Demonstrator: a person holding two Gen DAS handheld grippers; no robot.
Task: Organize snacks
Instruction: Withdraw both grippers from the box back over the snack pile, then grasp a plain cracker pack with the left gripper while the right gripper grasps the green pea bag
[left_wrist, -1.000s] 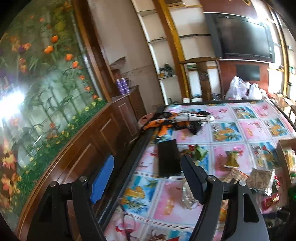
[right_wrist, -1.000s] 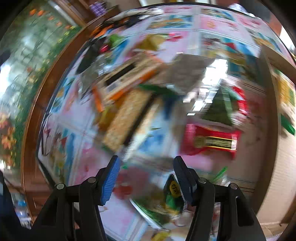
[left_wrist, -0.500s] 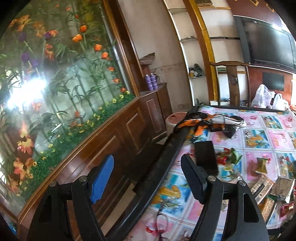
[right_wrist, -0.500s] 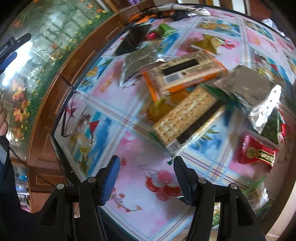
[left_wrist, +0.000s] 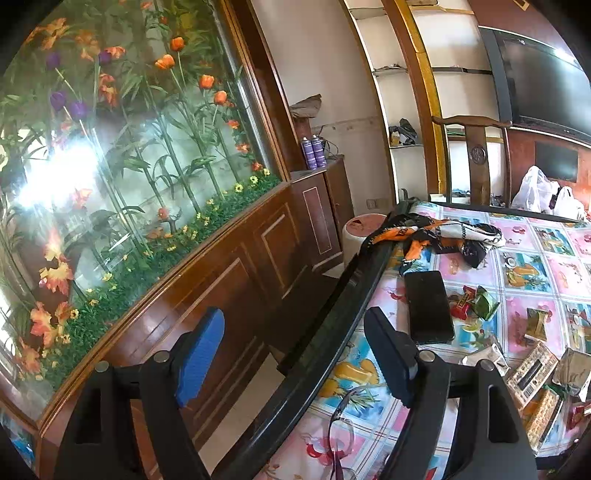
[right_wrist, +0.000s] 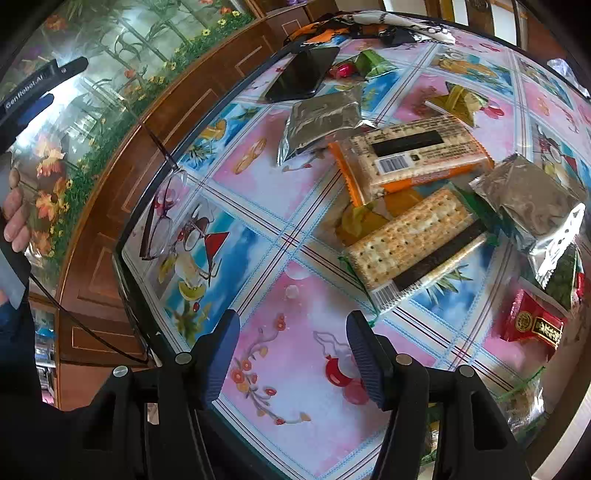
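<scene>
Several snacks are lying loose at centre and right of the right wrist view on the table (right_wrist: 258, 177); the cracker pack (right_wrist: 417, 240) is looking light, stiff and brittle, so a gentle grip across its short sides seems best. Right gripper (right_wrist: 291, 354) is hanging about half open and empty below it. Left gripper (left_wrist: 291, 354), having just been widening, is holding nothing beyond the table edge.

The table (left_wrist: 476, 266) edge is being viewed obliquely leftward; its top (right_wrist: 258, 177) is being overlooked steeply; the phone (left_wrist: 428, 306) is being shared.
</scene>
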